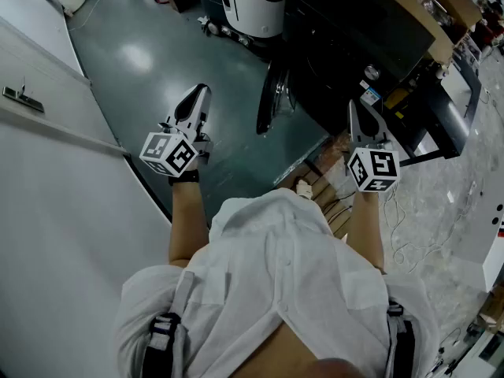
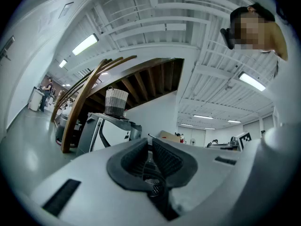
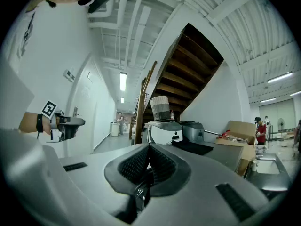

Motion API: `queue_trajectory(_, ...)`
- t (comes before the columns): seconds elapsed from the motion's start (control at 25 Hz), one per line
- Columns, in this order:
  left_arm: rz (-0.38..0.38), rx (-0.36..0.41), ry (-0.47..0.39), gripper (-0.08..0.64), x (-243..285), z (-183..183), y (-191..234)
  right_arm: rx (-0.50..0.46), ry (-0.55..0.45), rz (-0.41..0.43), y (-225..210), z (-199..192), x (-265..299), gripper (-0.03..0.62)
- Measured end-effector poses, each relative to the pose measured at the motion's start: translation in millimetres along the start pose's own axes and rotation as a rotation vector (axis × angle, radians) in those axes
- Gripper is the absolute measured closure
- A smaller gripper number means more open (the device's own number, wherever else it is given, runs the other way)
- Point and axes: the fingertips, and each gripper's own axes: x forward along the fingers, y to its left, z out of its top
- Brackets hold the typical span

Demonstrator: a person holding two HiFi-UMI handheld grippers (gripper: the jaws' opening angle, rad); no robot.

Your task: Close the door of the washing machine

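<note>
The washing machine (image 1: 354, 46) is a black box ahead and to the right in the head view. Its round dark door (image 1: 272, 97) stands swung out over the grey floor, seen nearly edge-on. My left gripper (image 1: 198, 94) hangs in the air to the left of the door, apart from it. Its pads (image 2: 162, 159) are together with nothing between them. My right gripper (image 1: 356, 110) is held in front of the machine's lower corner, to the right of the door. Its pads (image 3: 162, 161) meet at the tip and hold nothing. Neither gripper touches the door.
A white wall panel (image 1: 47, 148) with a handle (image 1: 22, 99) runs along the left. A white appliance (image 1: 256, 2) stands beyond the door, with a basket (image 3: 161, 108) on top. Cables (image 1: 409, 219) lie on the floor at right. A wooden staircase (image 3: 188, 65) rises behind.
</note>
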Motion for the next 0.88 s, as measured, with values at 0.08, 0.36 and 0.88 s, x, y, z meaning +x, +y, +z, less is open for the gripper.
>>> queue_trajectory(0.08, 0.0, 0.001, -0.002, 0.523, 2, -1, -1, 0.001, -0.005, -0.003, -3, -1, 0, 0.566)
queue_trajectory(0.36, -0.012, 0.003, -0.001, 0.523, 7, -5, -7, 0.008, -0.005, -0.015, -12, -5, -2, 0.566)
queue_trajectory(0.88, -0.043, 0.001, 0.035, 0.523, 38, -21, -25, 0.031, 0.006, 0.001, -38, -17, 9, 0.563)
